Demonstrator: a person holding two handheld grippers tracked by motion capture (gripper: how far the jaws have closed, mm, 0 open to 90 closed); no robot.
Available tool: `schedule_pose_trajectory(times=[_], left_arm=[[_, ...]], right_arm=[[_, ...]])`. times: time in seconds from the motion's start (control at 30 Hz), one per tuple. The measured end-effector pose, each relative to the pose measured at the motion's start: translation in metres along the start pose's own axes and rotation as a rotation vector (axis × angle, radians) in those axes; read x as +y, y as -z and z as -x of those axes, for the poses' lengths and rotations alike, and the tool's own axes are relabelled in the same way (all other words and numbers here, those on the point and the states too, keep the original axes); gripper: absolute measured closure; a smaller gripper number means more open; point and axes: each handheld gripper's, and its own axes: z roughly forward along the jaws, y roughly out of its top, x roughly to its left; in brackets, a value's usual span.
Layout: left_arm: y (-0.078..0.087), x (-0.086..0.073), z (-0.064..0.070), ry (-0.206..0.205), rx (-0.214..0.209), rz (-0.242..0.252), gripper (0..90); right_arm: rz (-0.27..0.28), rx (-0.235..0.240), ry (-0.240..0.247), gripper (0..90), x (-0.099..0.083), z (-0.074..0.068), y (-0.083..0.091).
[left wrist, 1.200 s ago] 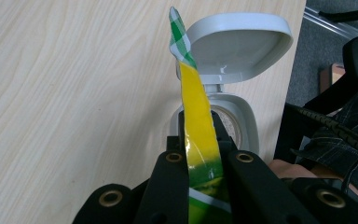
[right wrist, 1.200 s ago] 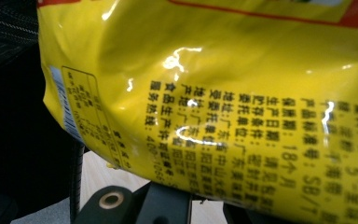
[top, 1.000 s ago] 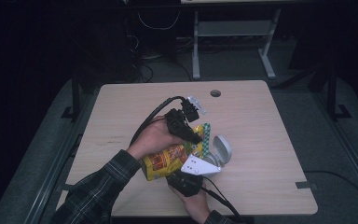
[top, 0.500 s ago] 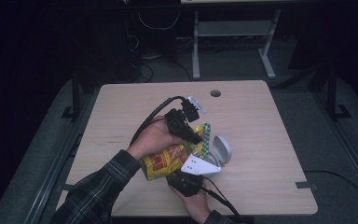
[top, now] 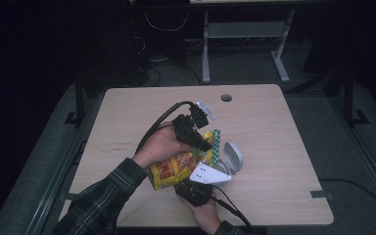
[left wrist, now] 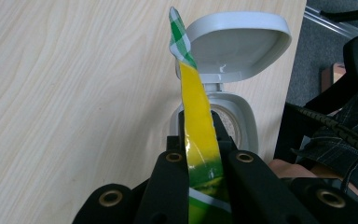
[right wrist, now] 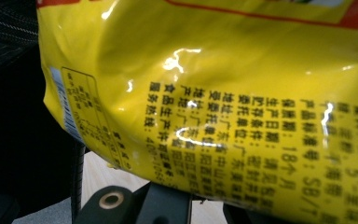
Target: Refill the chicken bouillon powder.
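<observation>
A yellow snack bag (top: 171, 169) is held up over the table's near middle. My left gripper (top: 206, 146) is shut on the bag's top seam, a strip ending in green check (top: 216, 144). In the left gripper view the jaws pinch the yellow strip (left wrist: 196, 102) edge-on, left gripper (left wrist: 198, 122) closed around it, the checked end (left wrist: 179, 32) sticking up past them. My right gripper (top: 190, 182) sits under the bag's lower end, its grey plate on top. In the right gripper view the bag's printed back (right wrist: 214, 70) lies across the jaws and hides their tips.
A small grey container (top: 232, 156) with its hinged lid (left wrist: 235, 42) flipped open stands on the wooden table (top: 274, 127) just right of the bag. A cable hole (top: 226, 98) is near the far edge. The table's near right edge is close to the container.
</observation>
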Motion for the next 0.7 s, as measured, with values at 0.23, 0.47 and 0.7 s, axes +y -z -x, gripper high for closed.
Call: schedule_pose_trajectory(times=[0.23,0.47,0.7], left_arm=[[0.0001,-0.0002,0.0002,0.0,0.0,0.001,89.5],[0.0001,0.0,0.0002,-0.001,0.002,-0.001,89.5],[-0.0005,0.0008,-0.0001,-0.001,0.0,-0.004,89.5]], right_arm=[[-0.002,0.001,0.001,89.8,-0.0001,0.0001,0.0],[-0.001,0.001,-0.001,89.7,0.0,0.0,0.0],[0.0,0.003,-0.005,89.8,0.0002,0.0003,0.0002]])
